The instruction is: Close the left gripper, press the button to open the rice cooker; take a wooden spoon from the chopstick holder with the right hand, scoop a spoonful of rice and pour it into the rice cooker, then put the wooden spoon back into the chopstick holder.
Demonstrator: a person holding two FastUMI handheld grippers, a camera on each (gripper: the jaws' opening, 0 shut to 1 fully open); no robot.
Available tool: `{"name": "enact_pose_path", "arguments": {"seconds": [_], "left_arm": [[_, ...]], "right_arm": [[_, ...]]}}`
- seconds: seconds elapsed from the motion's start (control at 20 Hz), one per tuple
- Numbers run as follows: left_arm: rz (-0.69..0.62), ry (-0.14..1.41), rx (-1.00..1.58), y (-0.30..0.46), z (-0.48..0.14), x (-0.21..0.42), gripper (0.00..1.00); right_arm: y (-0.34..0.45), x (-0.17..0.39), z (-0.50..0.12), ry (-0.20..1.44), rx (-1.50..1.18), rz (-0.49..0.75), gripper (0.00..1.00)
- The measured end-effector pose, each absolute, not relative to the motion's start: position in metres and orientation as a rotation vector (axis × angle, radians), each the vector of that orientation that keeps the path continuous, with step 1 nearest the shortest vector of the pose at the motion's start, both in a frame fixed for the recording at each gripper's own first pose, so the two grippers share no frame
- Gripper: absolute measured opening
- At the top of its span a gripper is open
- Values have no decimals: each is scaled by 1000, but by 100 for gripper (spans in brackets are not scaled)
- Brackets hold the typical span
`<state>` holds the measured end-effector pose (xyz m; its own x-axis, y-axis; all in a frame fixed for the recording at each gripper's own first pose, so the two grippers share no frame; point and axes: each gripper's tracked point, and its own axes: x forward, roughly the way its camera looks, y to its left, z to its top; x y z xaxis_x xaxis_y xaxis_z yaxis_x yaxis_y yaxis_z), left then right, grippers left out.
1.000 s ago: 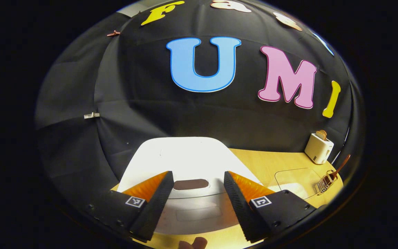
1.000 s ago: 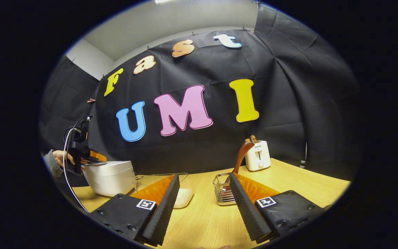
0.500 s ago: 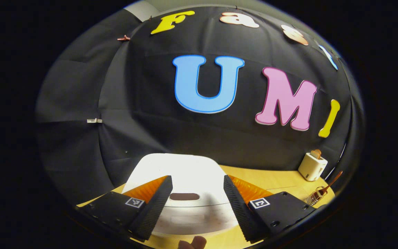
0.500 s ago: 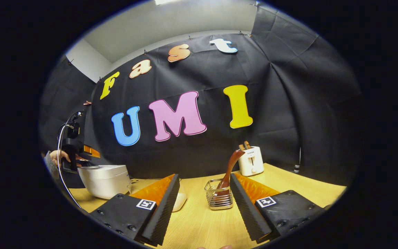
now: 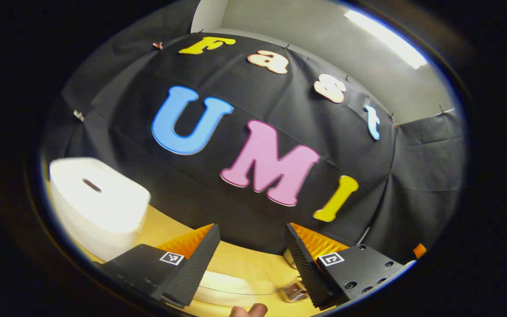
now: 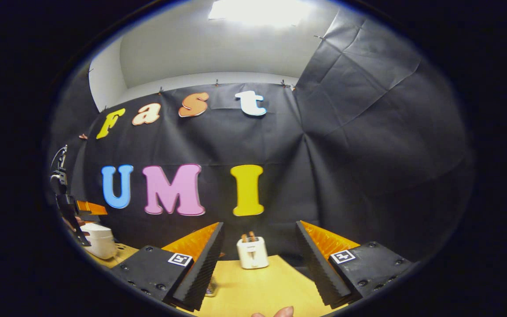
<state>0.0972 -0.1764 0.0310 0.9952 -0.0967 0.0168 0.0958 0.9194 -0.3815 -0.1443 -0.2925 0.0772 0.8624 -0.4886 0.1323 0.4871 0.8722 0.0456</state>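
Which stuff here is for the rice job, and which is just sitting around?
For the job: rice cooker, its lid shut; clear rice container; left gripper and right gripper, both open.

Just there: toaster; wooden table.

The wooden counter (image 6: 253, 286) carries a white toaster (image 6: 252, 253) at its back by the booth wall. Well to the left of the toaster sits the white rice cooker (image 5: 97, 204), lid down. A clear container (image 5: 236, 281) lies just right of the cooker.
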Motion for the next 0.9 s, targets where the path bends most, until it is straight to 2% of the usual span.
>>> {"name": "enact_pose_path", "arguments": {"seconds": [0.2, 0.35, 0.5, 0.9], "left_arm": [[-268, 35, -397, -327, -11, 88, 95], [-270, 24, -305, -379, -25, 90, 95], [-286, 90, -345, -421, -47, 90, 95], [-185, 98, -283, -404, -60, 99, 95]], "right_arm": [[-353, -152, 47, -29, -38, -537, 98], [-367, -148, 37, -31, -56, -511, 98], [-380, -140, 26, -22, -112, -499, 98], [-357, -133, 22, -6, -92, -428, 98]]}}
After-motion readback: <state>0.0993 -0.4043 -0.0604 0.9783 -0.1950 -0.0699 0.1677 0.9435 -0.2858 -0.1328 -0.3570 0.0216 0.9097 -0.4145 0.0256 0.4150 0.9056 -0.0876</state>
